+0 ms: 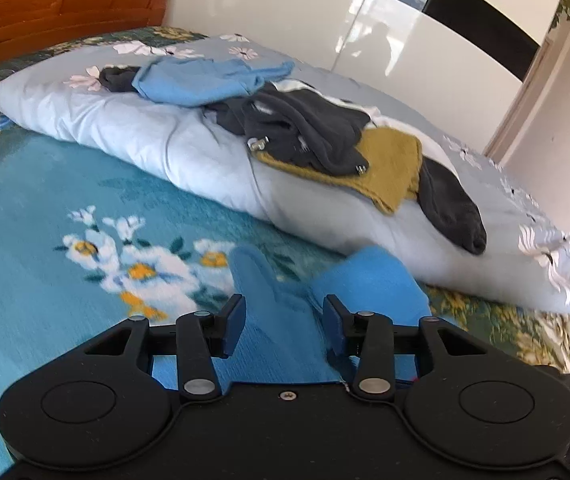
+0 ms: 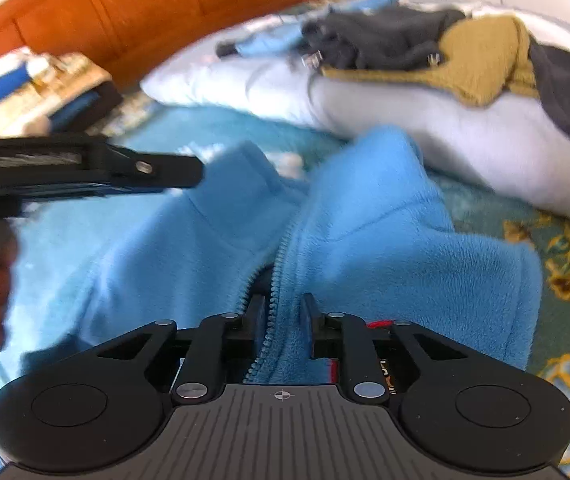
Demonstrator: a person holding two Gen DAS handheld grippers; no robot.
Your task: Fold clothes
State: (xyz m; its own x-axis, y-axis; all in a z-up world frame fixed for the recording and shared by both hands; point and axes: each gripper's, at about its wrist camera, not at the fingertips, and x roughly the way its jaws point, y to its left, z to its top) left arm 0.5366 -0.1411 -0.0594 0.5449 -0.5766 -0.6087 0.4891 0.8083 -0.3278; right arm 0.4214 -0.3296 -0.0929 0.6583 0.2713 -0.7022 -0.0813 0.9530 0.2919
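Fleece: one blue zip fleece [image 2: 365, 220] lies spread on my bedspread [image 1: 25, 208], just before the duvet [image 1: 165, 140].
Right gripper [image 2: 283, 316]: I pinch the fleece's zipper edge.
Left gripper [image 1: 283, 320]: fingers spread above the fleece.
Pile: four or so garments [image 1: 305, 128] lie on the duvet.
Folded stack [image 2: 37, 88]: by the headboard, blurred.

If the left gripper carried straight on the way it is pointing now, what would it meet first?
Most likely the blue fleece jacket: the left gripper is open, with the fleece lying between its fingers and just ahead. Beyond that sits the pale quilt piled with clothes, though depth is hard to judge.
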